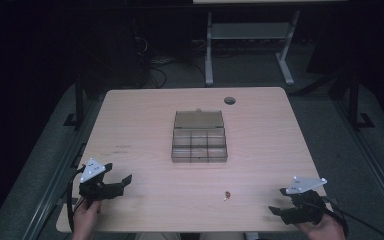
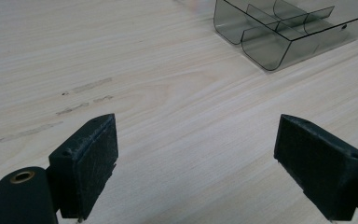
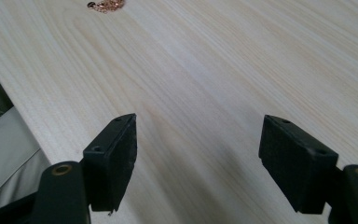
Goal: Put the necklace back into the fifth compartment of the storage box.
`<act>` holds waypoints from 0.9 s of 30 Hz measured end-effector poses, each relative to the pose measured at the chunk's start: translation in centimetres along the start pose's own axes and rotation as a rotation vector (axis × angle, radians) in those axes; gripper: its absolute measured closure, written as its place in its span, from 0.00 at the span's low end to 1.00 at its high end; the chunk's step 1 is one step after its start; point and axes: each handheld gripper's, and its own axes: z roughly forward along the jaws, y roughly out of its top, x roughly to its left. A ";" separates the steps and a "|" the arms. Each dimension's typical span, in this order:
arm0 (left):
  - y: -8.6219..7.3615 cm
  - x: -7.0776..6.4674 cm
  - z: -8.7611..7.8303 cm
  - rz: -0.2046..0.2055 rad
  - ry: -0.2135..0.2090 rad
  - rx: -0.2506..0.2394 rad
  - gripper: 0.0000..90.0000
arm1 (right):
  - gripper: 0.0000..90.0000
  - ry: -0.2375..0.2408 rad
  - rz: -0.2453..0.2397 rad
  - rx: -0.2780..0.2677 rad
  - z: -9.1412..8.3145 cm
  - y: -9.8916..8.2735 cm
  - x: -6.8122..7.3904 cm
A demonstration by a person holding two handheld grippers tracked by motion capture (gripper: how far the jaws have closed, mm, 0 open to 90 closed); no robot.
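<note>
A clear smoky plastic organizer box (image 1: 199, 143) with its lid folded back sits at the middle of the wooden table (image 1: 145, 120); its rounded compartments (image 2: 279, 32) appear at the top right of the left gripper view. A small coppery chain-like item (image 1: 226, 195) lies near the front edge, seen also as a small coppery item (image 3: 104, 5). My left gripper (image 1: 117, 177) stands open at the front left, nothing between its jaws (image 2: 196, 163). My right gripper (image 1: 280, 202) stands open at the front right, empty (image 3: 198, 158).
A round cable hole (image 1: 229, 100) sits at the table's far right. Faint scuff marks (image 2: 70, 105) lie on the wood ahead of the left gripper. A grey metal frame (image 1: 250, 40) stands on the floor beyond the table. The table's front edge (image 3: 14, 107) is near the right gripper.
</note>
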 end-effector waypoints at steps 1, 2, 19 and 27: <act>0.0 0.0 0.0 0.000 -0.001 -0.002 0.14 | 0.30 0.004 -0.003 -0.001 0.1 0.1 0.0; 0.0 0.0 0.0 -0.001 -0.001 -0.004 0.14 | 0.30 0.007 -0.003 0.002 0.1 0.1 0.1; -0.1 0.0 0.1 -0.001 -0.019 -0.010 0.14 | 0.32 0.028 -0.064 0.030 1.1 1.5 1.4; -0.2 0.2 -0.1 -0.004 -0.008 -0.002 0.14 | 0.32 0.037 -0.103 0.028 1.4 2.9 2.2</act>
